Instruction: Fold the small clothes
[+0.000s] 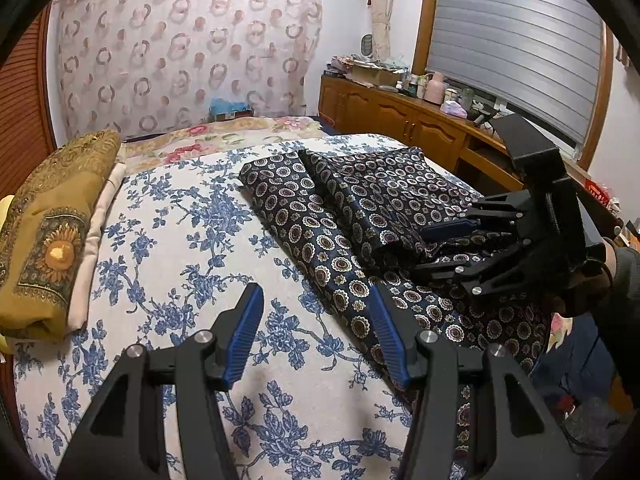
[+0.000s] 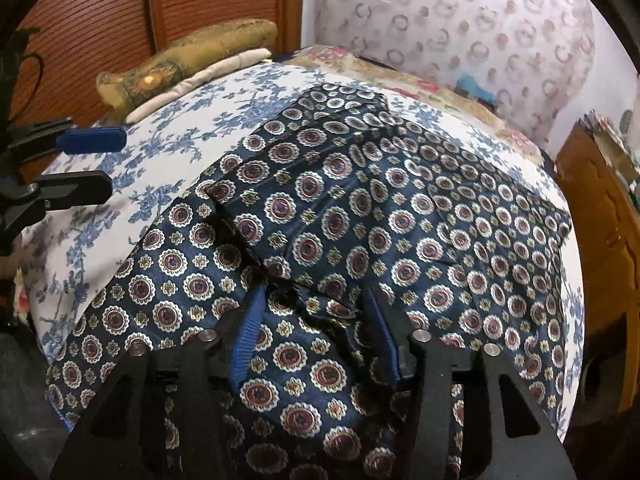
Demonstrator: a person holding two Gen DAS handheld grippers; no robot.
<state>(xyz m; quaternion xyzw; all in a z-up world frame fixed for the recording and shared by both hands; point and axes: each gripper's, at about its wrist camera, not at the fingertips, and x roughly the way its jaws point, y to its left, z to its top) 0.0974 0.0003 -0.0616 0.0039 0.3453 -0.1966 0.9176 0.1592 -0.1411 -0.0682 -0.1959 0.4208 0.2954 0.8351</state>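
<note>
A dark navy garment with round medallion print point(image 1: 332, 216) lies partly folded on the blue-flowered bed cover point(image 1: 180, 240). My left gripper point(image 1: 316, 316) is open and empty, hovering over the cover beside the garment's near left edge. My right gripper point(image 1: 436, 248) reaches in from the right, its jaws apart over a fold of the garment. In the right wrist view the garment point(image 2: 380, 208) fills the middle, and my right gripper point(image 2: 316, 300) is open with bunched cloth between its fingers. The left gripper point(image 2: 100, 164) shows at the left edge, open.
A folded mustard patterned cloth point(image 1: 48, 232) on a beige pad lies at the bed's left edge. A wooden cabinet point(image 1: 400, 120) with clutter stands on the right under a shuttered window. A patterned curtain point(image 1: 180, 52) hangs behind the bed.
</note>
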